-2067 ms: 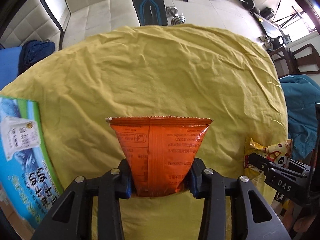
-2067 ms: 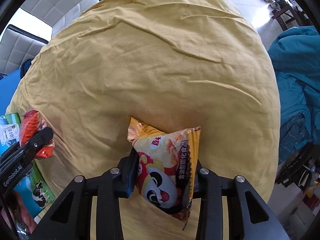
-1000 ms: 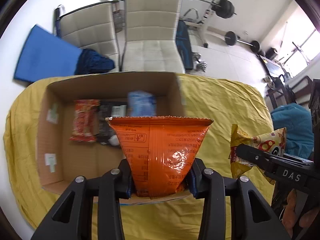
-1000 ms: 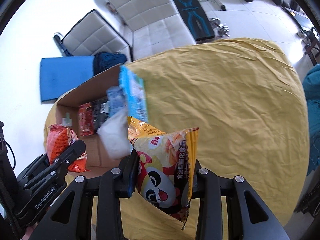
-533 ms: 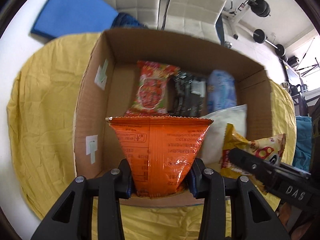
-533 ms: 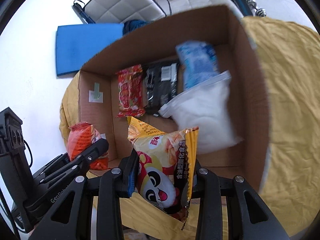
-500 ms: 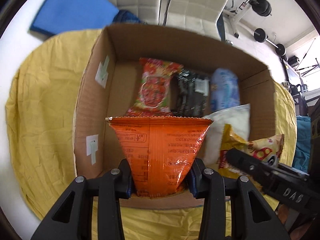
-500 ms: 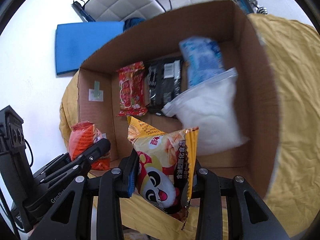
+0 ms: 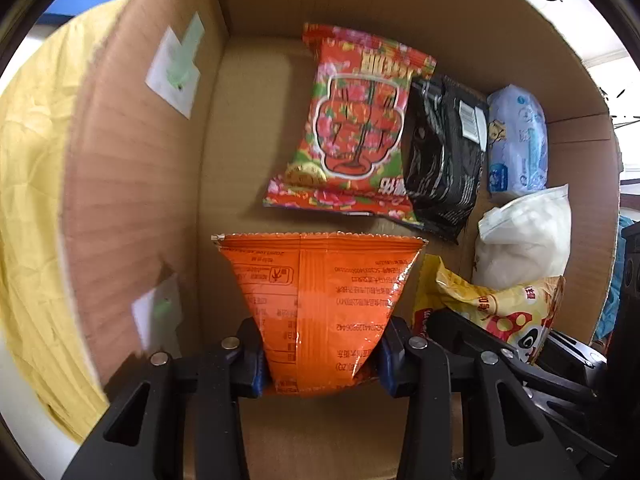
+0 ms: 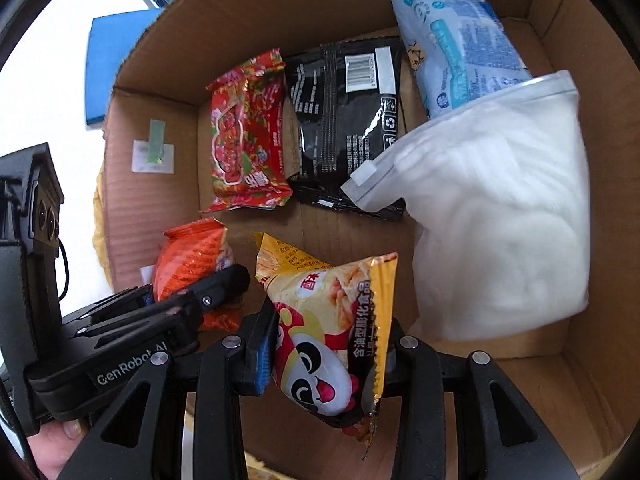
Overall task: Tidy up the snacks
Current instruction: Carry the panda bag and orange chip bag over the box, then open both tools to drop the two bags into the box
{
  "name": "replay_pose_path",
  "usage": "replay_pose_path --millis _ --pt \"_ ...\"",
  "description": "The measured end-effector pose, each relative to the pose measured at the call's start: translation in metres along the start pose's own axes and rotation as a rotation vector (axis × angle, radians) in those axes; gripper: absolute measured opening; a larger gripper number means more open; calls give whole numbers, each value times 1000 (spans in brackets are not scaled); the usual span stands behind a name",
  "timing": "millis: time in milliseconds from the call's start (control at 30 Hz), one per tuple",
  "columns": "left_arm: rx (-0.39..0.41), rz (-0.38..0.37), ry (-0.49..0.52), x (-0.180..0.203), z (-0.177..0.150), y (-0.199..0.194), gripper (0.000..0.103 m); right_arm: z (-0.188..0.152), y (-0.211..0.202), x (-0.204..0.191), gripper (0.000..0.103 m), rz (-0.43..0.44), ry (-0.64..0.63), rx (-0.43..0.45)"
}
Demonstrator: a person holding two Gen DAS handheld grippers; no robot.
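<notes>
My left gripper (image 9: 320,360) is shut on an orange snack bag (image 9: 320,292), held low inside the cardboard box (image 9: 132,184) near its left wall. Beside it, my right gripper (image 10: 326,360) is shut on a yellow panda snack bag (image 10: 332,320), also down inside the box (image 10: 568,20). On the box floor lie a red flowered packet (image 9: 356,128), a black packet (image 9: 444,160), a pale blue pack (image 9: 518,140) and a white zip bag (image 9: 524,236). The right wrist view shows the left gripper (image 10: 208,296) with the orange bag (image 10: 192,260) to the left.
Yellow cloth (image 9: 28,168) covers the table around the box. A hand (image 10: 52,452) holds the left gripper's body. A blue mat (image 10: 108,56) lies beyond the box. Bare box floor (image 9: 236,140) shows at the left, near the orange bag.
Both grippers have swung from the bare yellow cloth over to the box and dropped down into it, each still gripping its bag. The box now fills both views.
</notes>
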State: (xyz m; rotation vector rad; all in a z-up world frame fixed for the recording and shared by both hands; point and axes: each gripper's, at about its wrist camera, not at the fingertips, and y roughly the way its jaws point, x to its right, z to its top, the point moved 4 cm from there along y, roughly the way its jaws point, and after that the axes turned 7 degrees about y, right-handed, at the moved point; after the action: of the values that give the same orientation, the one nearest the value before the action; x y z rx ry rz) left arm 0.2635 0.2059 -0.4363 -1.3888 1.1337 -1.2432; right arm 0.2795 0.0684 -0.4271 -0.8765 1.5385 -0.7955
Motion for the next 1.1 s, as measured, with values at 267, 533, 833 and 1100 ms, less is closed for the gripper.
replay_pose_path --millis 267,533,833,1100 --pt "-36 5 -14 -7 -4 17 40 -2 19 3 54 -70 -39 -25" --pt "-11 6 -22 -11 -15 6 41 -17 0 3 69 -109 -81 12" --pt "85 27 -12 7 -36 -23 41 -21 -43 15 72 -261 -92 107" --pt "199 52 16 29 -52 -67 41 -35 -87 25 81 -347 -95 179"
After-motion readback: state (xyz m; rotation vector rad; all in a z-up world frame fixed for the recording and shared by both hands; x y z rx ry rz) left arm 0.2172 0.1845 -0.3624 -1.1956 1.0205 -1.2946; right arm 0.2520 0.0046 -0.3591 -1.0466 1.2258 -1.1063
